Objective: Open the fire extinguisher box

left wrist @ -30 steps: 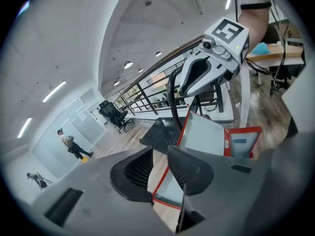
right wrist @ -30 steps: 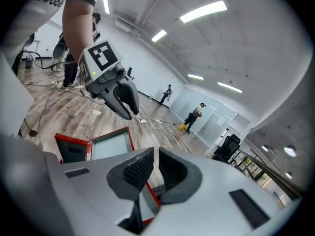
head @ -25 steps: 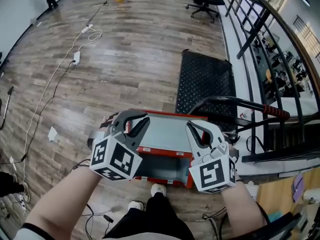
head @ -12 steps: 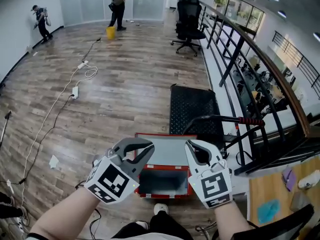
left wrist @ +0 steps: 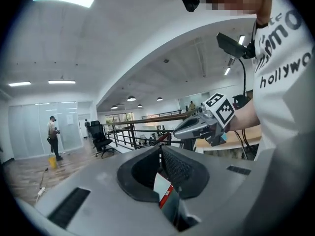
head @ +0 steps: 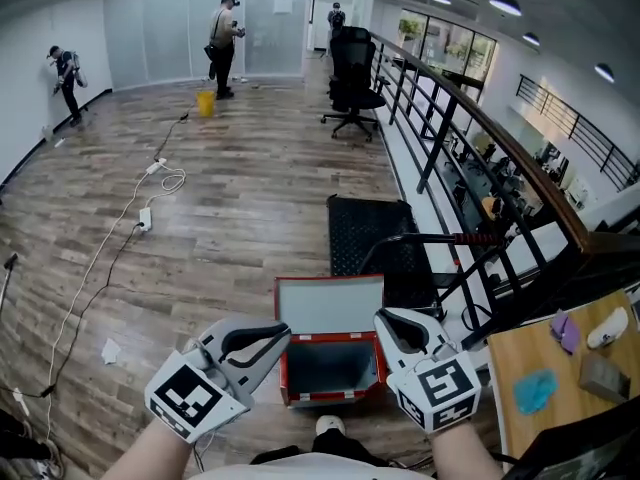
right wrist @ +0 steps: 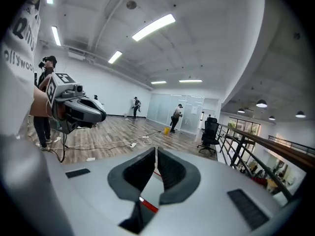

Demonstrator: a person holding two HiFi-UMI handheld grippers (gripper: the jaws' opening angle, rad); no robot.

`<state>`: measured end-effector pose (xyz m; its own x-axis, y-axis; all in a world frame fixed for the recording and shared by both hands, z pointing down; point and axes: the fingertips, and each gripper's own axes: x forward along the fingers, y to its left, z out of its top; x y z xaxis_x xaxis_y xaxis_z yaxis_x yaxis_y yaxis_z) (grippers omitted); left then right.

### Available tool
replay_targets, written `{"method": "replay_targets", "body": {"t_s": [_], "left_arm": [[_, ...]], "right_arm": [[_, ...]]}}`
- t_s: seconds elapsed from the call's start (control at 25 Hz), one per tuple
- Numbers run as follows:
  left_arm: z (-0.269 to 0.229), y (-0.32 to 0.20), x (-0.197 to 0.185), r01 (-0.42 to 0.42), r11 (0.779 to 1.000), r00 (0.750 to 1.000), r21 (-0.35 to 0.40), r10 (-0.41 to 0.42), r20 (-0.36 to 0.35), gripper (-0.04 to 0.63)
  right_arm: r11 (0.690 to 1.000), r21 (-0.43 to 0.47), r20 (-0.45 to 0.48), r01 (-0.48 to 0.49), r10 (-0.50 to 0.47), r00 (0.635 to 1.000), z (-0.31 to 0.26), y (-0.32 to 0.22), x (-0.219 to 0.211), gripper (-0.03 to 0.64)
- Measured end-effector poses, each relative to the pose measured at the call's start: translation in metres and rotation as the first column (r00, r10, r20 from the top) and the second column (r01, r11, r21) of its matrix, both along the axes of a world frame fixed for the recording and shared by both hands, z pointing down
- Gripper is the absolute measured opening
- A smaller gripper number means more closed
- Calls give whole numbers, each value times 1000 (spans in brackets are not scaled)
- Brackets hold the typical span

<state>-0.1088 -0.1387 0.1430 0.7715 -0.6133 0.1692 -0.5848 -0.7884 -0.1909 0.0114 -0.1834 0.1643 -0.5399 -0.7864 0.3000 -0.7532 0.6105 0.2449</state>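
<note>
The red fire extinguisher box (head: pixel 285 373) sits on the wooden floor just in front of my feet. Its grey lid (head: pixel 330 306) stands upright and the dark inside shows. My left gripper (head: pixel 282 336) hangs above the box's left side, jaws shut and empty. My right gripper (head: pixel 384 321) hangs above the right side, also shut with nothing in it. In the left gripper view the left gripper (left wrist: pixel 160 154) has its pads together, with a strip of the red box (left wrist: pixel 167 196) below them and the right gripper (left wrist: pixel 197 127) beyond. The right gripper view shows the right gripper (right wrist: pixel 156 157) shut and the left gripper (right wrist: pixel 81 109) at left.
A black platform cart (head: pixel 370 233) with a red-gripped handle (head: pixel 480 238) stands behind the box. A black railing (head: pixel 450 118) runs along the right. White cables (head: pixel 150 198) lie on the floor at left. An office chair (head: pixel 350 78), people (head: pixel 222 33) and a wooden table (head: pixel 570 368) are around.
Both grippers have risen away from the box, and the view has tilted up. The lid, partly raised a second ago, now stands upright.
</note>
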Motion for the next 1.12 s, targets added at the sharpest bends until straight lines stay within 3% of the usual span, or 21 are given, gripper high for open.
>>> {"method": "replay_targets", "body": {"t_s": [0.24,0.6,0.84,1.12], "left_arm": [[14,41,-22,11,1000,999,-2,-11,41,17],[25,74,-59,156,984,984,-84,-163,-76,15],[25,73,-46,222,970,966,-96,-232,-115,17],[20,72,-6,211,973,970,-98,-221,-104,16]], "right_arm": [[999,7,-12,-49,49,999,11,46,5,20],[989,-123,113,-79,93,989,27,85,35,20],[989,-147,82,-36,48,995,37,91,47,20],[988,-152,109,12,5,994,35,90,66,20]]}}
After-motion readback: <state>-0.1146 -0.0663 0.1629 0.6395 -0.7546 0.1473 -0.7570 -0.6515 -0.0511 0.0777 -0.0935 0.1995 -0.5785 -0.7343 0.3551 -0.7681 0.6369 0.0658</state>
